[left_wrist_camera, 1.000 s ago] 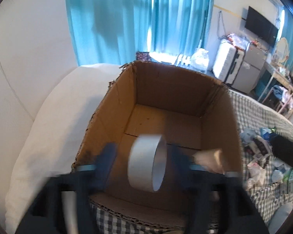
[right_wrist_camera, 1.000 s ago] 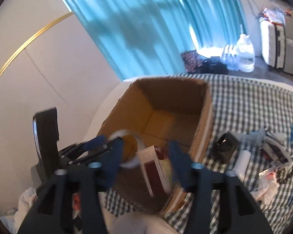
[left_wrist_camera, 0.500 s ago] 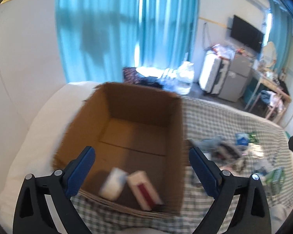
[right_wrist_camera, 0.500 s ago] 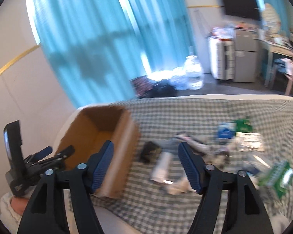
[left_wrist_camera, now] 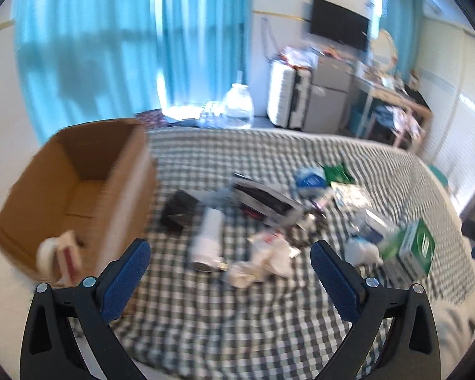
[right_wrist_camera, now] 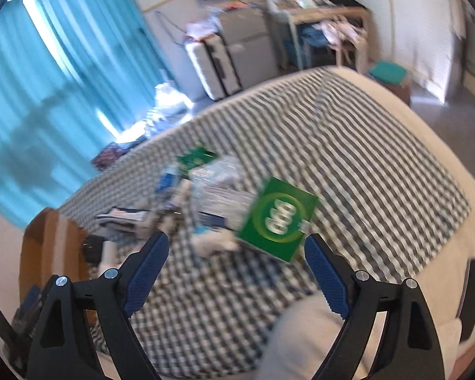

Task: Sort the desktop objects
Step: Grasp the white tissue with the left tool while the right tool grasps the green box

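My left tongs [left_wrist_camera: 229, 269] gape wide and empty, my right tongs [right_wrist_camera: 236, 253] are opening empty below the green box [right_wrist_camera: 277, 220].

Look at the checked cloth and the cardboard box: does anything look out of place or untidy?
Yes. Items lie jumbled on the checked cloth: a white tube, crumpled white wrappers, a green box and a black object sit unsorted. Only a tape roll and a red-and-white box are in the cardboard box.

Each claw, left [left_wrist_camera: 229, 258] and right [right_wrist_camera: 236, 250], is showing black angular arms, silver screws; ribbed blue pads [left_wrist_camera: 128, 280] are lining the fingers
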`<state>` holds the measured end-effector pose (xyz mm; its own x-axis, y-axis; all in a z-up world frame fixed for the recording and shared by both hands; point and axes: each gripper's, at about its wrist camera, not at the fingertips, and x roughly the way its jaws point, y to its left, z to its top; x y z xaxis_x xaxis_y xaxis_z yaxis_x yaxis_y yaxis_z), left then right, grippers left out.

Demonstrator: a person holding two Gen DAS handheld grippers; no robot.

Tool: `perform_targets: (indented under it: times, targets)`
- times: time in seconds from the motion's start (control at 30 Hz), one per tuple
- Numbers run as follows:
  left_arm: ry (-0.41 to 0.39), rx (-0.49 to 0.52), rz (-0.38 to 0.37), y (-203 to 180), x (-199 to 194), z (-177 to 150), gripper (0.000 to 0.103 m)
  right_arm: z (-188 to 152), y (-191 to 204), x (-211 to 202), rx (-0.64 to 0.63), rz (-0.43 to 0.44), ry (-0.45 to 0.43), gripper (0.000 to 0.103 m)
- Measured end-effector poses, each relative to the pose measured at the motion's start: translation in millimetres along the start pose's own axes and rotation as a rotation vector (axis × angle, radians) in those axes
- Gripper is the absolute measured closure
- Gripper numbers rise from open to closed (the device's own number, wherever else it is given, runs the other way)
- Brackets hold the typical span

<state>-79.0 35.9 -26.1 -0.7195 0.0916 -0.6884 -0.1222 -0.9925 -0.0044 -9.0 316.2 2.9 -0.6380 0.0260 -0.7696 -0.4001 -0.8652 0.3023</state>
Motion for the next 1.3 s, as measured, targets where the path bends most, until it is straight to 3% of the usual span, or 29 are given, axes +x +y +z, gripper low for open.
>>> perform_targets:
  times: [0.2, 0.47, 0.87, 0.97, 1.1, 1.3]
  targets:
    - [0.043, 0.135, -0.038, -38.3, 43.9, -17.4, 0.000, -1.4, -27.0, 35.7, 0.079, -0.020, 0.079, 0.012]
    - [0.123, 0.173, -0.075, -41.8, 98.7, -31.4, 0.000, -1.2, -25.2, 83.1, 0.112, -0.076, 0.145, 0.008]
    - [0.142, 0.223, -0.170, -42.6, 129.7, -35.4, 0.000, 4.1, -24.2, 134.5, 0.078, -0.201, 0.201, 0.010]
    - [0.145, 0.207, -0.203, -38.8, 129.8, -36.1, 0.011, 2.5, -23.6, 136.6, 0.041, -0.217, 0.184, 0.014]
    - [0.192, 0.231, -0.211, -41.4, 134.3, -38.7, 0.046, 1.6, -27.2, 140.2, 0.042, -0.189, 0.193, 0.015]
    - [0.227, 0.226, -0.221, -37.7, 133.1, -43.7, 0.076, -11.8, -49.2, 159.5, 0.149, -0.043, 0.285, 0.021]
